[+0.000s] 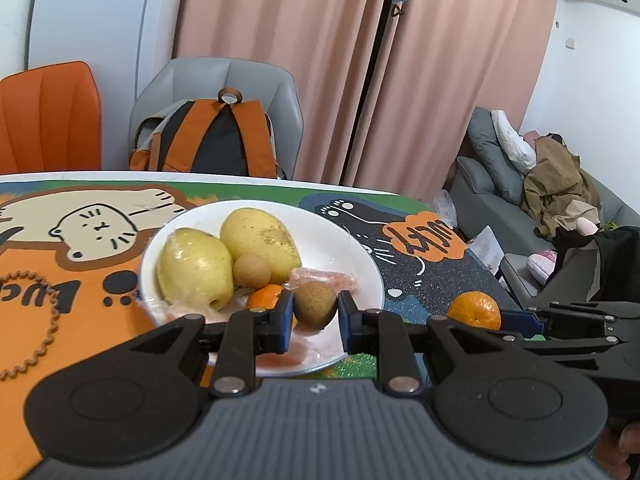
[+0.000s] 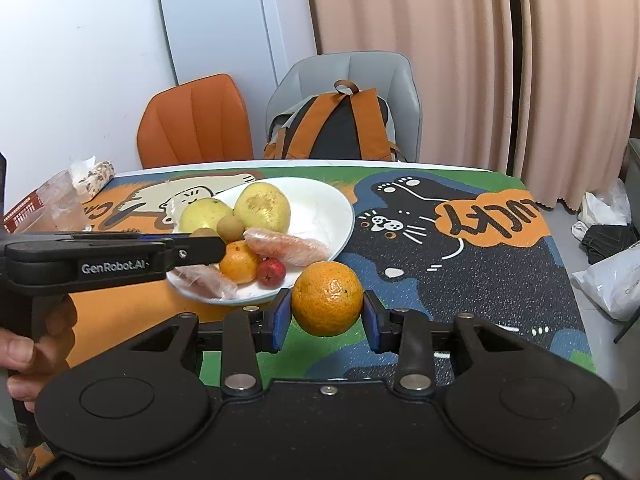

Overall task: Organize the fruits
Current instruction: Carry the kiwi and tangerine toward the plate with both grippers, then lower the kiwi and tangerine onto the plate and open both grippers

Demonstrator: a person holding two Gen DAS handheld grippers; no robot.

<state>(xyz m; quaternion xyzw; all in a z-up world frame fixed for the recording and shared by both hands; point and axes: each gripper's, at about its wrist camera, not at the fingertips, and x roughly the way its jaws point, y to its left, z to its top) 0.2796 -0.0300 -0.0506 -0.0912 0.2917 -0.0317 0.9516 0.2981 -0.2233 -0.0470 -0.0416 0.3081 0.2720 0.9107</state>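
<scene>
My left gripper (image 1: 315,308) is shut on a small brown round fruit (image 1: 315,305) just above the near rim of the white plate (image 1: 362,252). The plate holds two yellow-green pears (image 1: 196,268), another small brown fruit (image 1: 252,269), an orange (image 1: 266,296) and pink plastic-wrapped pieces (image 1: 324,278). A small red fruit (image 2: 271,272) lies at its front edge. My right gripper (image 2: 327,312) is shut on a large orange (image 2: 327,298), held over the table to the right of the plate (image 2: 344,208). The left gripper's fingers (image 2: 200,246) reach in from the left.
The table carries a colourful cartoon cat mat (image 2: 460,248). A clear plastic container (image 2: 60,200) and a snack bag (image 2: 94,174) sit at its far left. Behind it stand an orange chair (image 2: 196,124) and a grey chair with a backpack (image 2: 340,128). Bags (image 2: 612,280) lie on the floor at right.
</scene>
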